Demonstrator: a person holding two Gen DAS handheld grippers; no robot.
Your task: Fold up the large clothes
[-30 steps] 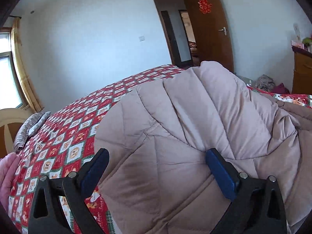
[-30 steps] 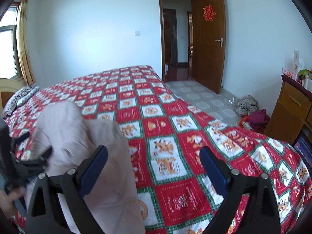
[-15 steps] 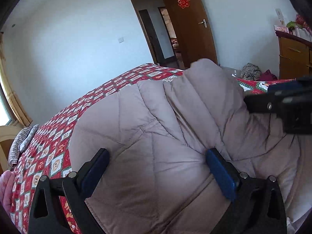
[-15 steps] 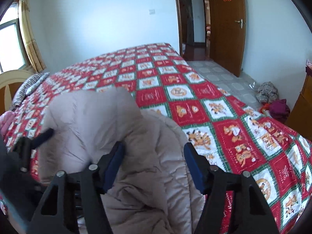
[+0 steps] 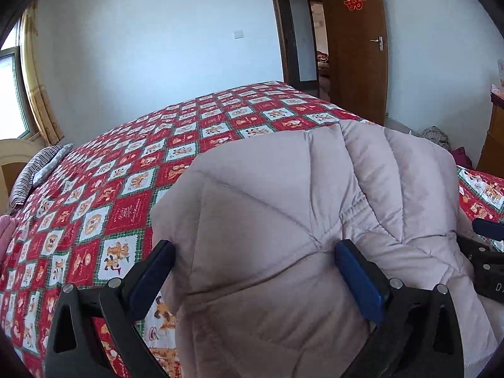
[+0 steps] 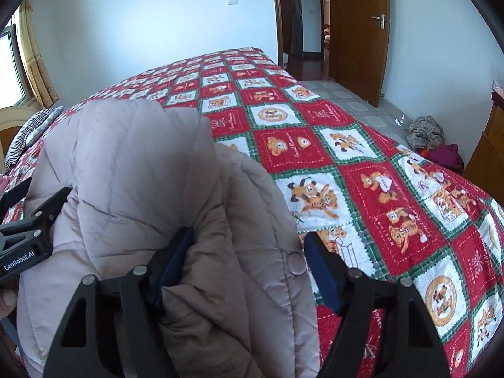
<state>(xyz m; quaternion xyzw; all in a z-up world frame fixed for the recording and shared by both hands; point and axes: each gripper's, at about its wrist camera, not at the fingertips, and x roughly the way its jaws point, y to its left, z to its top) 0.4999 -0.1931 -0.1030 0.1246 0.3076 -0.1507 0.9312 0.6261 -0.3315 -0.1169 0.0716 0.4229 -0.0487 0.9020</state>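
A pale pink quilted padded coat (image 5: 299, 220) lies bunched on a bed with a red, white and green patterned cover (image 5: 126, 195). My left gripper (image 5: 255, 274) has its jaws wide apart with a broad fold of the coat between them. In the right wrist view the coat (image 6: 132, 173) stands in a tall hump. My right gripper (image 6: 245, 264) holds its jaws apart around the coat's snap-button edge, which fills the gap. The left gripper also shows at the left edge of the right wrist view (image 6: 28, 226).
A striped pillow (image 5: 37, 173) lies at the bed's far left by a window with yellow curtains. A brown door (image 6: 356, 31) stands open at the back. A wooden dresser (image 6: 485, 151) and a heap of clothes (image 6: 431, 138) on the floor are at the right.
My right gripper has moved left onto the coat and narrowed around its edge. The coat has been bunched higher between both grippers. The left gripper stays on its fold.
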